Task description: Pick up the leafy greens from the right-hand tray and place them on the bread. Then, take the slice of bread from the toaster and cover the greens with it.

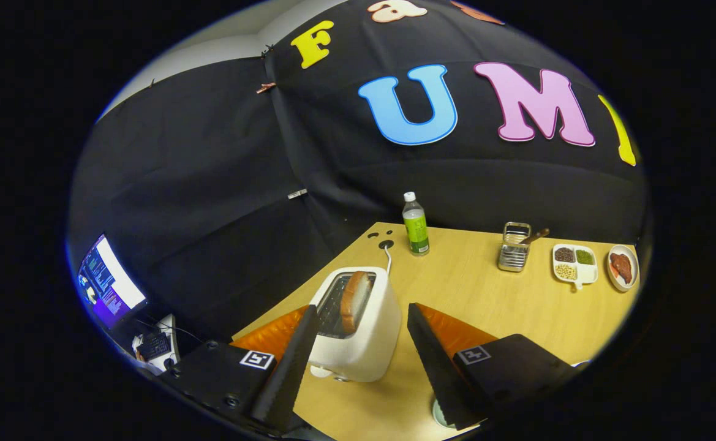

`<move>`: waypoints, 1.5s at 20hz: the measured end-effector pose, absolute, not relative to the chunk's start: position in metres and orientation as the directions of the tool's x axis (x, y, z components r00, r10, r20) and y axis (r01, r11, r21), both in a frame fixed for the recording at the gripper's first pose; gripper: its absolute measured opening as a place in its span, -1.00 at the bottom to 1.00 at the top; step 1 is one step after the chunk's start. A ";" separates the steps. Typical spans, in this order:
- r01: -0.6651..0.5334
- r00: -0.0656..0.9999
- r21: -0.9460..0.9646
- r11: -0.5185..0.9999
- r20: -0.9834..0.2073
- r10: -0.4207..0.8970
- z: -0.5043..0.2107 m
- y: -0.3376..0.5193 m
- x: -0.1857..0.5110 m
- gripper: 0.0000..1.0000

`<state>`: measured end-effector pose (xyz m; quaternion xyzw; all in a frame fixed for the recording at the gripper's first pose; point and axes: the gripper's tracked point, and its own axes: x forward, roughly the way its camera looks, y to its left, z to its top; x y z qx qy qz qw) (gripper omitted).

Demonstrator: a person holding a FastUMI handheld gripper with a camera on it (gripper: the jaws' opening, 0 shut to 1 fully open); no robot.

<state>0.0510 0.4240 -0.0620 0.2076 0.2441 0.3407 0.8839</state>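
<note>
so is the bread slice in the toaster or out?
In: the bread slice stands in the toaster slot, between the open hand-held gripper fingers, untouched.

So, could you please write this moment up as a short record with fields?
gripper: fingers open, holding nothing, either side of the toaster
toaster: white, on the wooden table, cord leading back
bread slice: upright in the toaster slot
beyond the toaster: green-labelled bottle, metal basket, divided dish, small plate
task stage: bread slice not yet gripped
</note>
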 end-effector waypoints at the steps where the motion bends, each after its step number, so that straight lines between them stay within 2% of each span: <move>1: -0.491 0.644 0.540 0.684 -0.304 0.702 -0.067 0.439 0.057 0.83; 5: -0.416 0.641 0.542 0.730 -0.396 0.658 -0.104 0.485 0.085 0.84; 8: -0.333 0.645 0.575 0.748 -0.440 0.625 -0.124 0.503 0.106 0.58; 9: -0.304 0.646 0.586 0.751 -0.453 0.615 -0.129 0.507 0.112 0.54; 10: -0.279 0.647 0.592 0.756 -0.467 0.604 -0.132 0.507 0.116 0.33; 13: -0.242 0.636 0.623 0.744 -0.477 0.607 -0.133 0.510 0.117 -0.65; 14: -0.242 0.638 0.620 0.746 -0.477 0.604 -0.130 0.508 0.116 -0.70; 19: -0.250 0.696 0.648 0.719 -0.396 0.599 -0.084 0.480 0.114 -0.71; 24: -0.236 0.769 0.696 0.678 -0.292 0.568 -0.025 0.416 0.106 -0.71; 27: -0.183 0.816 0.687 0.703 -0.293 0.499 -0.027 0.358 0.095 -0.71; 30: -0.075 0.846 0.649 0.757 -0.360 0.393 -0.072 0.291 0.077 -0.71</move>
